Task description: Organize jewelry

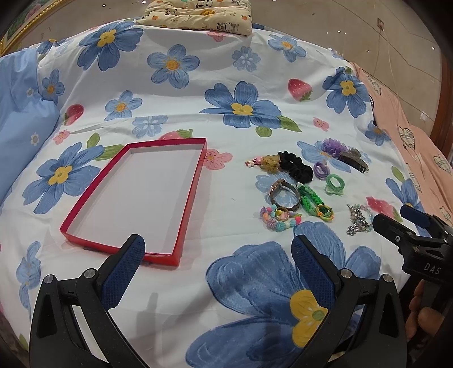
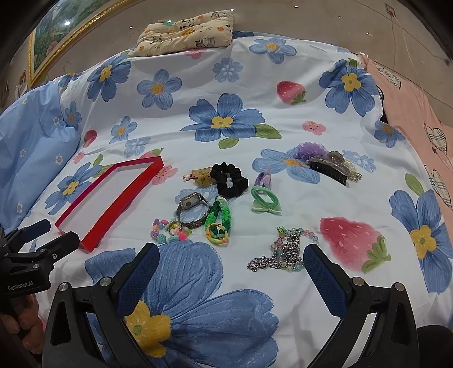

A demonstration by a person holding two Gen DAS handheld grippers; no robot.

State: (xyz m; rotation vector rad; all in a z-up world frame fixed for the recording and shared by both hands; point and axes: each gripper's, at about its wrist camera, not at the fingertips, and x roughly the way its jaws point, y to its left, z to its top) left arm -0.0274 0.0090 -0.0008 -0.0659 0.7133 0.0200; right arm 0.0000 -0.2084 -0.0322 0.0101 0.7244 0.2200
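Observation:
A shallow red tray (image 1: 187,209) (image 2: 124,195) lies empty on the floral bedsheet. To its right lie a wristwatch (image 1: 284,194) (image 2: 192,211), a black scrunchie (image 1: 296,167) (image 2: 229,179), a green braided band (image 1: 311,202) (image 2: 219,216), a pastel bead bracelet (image 1: 279,218) (image 2: 170,230), a green hair tie (image 1: 334,184) (image 2: 264,202), a grey claw clip (image 1: 354,160) (image 2: 329,167) and a chain necklace (image 1: 358,219) (image 2: 286,250). My left gripper (image 1: 218,249) is open near the tray's front corner. My right gripper (image 2: 230,260) is open just before the necklace.
A panda-print cushion (image 1: 198,14) (image 2: 187,29) lies at the far edge of the bed. A blue pillow (image 1: 22,119) sits left. A pink blanket (image 2: 419,124) covers the right side. A purple scrunchie (image 2: 308,150) and purple hair tie (image 2: 264,179) lie among the items.

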